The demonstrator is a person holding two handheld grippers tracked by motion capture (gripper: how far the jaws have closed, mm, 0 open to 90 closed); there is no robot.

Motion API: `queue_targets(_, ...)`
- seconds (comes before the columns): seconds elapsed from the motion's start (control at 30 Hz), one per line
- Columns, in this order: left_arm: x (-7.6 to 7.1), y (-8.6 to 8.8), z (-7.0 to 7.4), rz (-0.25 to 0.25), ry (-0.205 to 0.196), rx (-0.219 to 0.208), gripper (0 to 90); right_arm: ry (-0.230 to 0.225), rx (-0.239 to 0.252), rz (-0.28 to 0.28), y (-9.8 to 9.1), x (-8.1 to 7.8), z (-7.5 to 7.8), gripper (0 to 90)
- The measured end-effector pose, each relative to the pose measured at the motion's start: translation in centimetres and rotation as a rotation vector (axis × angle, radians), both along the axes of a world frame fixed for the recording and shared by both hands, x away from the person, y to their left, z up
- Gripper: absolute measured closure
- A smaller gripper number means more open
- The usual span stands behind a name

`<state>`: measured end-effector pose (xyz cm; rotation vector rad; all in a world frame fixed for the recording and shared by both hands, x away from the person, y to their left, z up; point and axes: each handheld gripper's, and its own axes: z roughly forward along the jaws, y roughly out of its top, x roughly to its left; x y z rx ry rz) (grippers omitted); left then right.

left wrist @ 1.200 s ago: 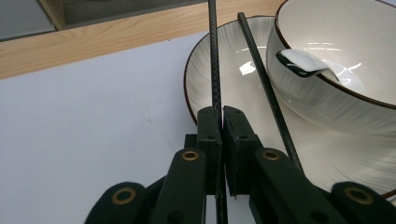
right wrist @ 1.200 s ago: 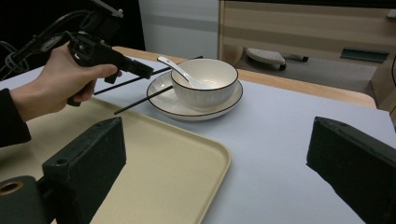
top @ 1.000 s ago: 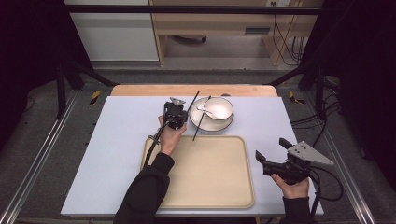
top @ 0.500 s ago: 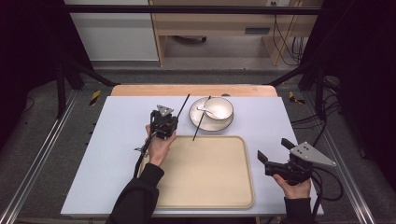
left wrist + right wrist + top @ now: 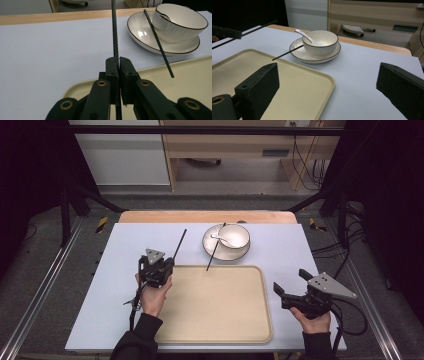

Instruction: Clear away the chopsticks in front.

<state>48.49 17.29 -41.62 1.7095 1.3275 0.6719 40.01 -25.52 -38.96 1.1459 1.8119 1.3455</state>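
Left gripper (image 5: 159,261) pulled back from plate (image 5: 209,249), toward person and to left; now over tray's (image 5: 215,320) top-left corner, well apart from bowl (image 5: 234,236). Chopstick (image 5: 178,245) clamped in its jaws came along: before it was beside plate rim, now over bare table (image 5: 120,250), tip up and away. Left forearm drawn back, less sleeve in high view.

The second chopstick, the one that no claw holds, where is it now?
In the high view, the free chopstick leans on the plate's left rim beside the bowl; its lower tip hangs over the tray's far edge.
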Motion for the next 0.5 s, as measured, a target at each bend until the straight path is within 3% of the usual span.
queue_targets(0.17, -2.2, 1.0, -0.2, 0.025, -0.021, -0.032, 85.1, 0.002, -0.008, 0.008, 0.4, 0.0, -0.1, 4.7)
queue_targets(0.23, -3.0, 1.4, -0.5, 0.037, -0.027, -0.029, 85.1, 0.002, -0.009, 0.012, 0.5, 0.0, -0.1, 4.7)
queue_targets(0.5, -6.2, 2.2, -2.0, 0.087, -0.043, -0.084, 85.1, 0.003, -0.008, 0.015, 0.7, 0.0, -0.1, 4.6)
